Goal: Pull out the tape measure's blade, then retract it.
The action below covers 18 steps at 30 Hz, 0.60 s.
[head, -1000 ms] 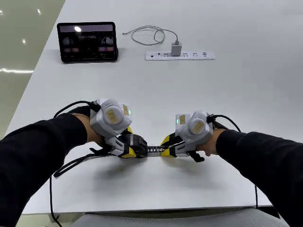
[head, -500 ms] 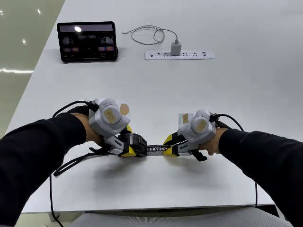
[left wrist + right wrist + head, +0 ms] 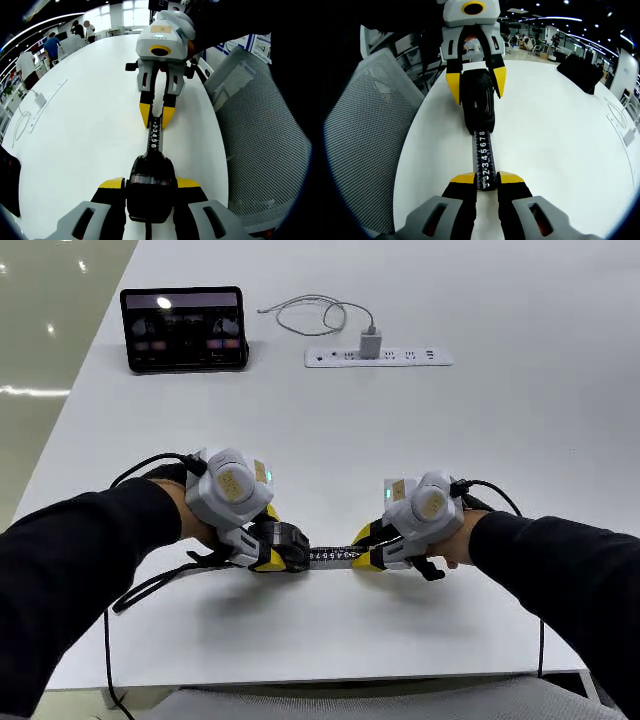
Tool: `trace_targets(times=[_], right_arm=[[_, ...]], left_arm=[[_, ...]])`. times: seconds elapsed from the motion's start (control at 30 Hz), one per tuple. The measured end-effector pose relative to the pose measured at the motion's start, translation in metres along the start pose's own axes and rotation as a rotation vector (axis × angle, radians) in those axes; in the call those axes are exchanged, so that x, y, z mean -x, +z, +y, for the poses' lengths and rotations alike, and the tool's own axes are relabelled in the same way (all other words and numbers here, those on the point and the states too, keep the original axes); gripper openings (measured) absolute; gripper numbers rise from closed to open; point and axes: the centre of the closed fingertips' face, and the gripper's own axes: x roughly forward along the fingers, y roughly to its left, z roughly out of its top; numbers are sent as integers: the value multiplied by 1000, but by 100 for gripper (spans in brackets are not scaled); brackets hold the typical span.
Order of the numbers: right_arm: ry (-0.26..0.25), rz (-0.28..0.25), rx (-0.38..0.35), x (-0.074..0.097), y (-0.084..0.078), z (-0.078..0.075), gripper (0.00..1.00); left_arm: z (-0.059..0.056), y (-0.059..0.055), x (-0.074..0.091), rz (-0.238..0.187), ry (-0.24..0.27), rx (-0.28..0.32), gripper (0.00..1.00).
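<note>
So, pull-out step in hand: the left tool (image 3: 150, 183) is clamped around the black-and-yellow tape measure case (image 3: 288, 546), down near the front edge of the white counter (image 3: 420, 440). The right tool (image 3: 486, 179) is closed narrow on the end of the dark numbered blade (image 3: 482, 150), with only a short run out between them, to about the 8 mark; I can't tell whether the end hook itself sits between the jaws. Next move, as I read it: brace the case, draw the right tool straight away along the blade line without twist, then feed it back slowly so the spring doesn't snap it in.
</note>
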Motion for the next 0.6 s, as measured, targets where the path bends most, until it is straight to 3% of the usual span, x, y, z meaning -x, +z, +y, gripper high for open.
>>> trace_targets(times=[0.6], right_arm=[[-6,12,-1,8,-7,-1,11]], left_arm=[[2,-1,-1,-1,4,7,32]])
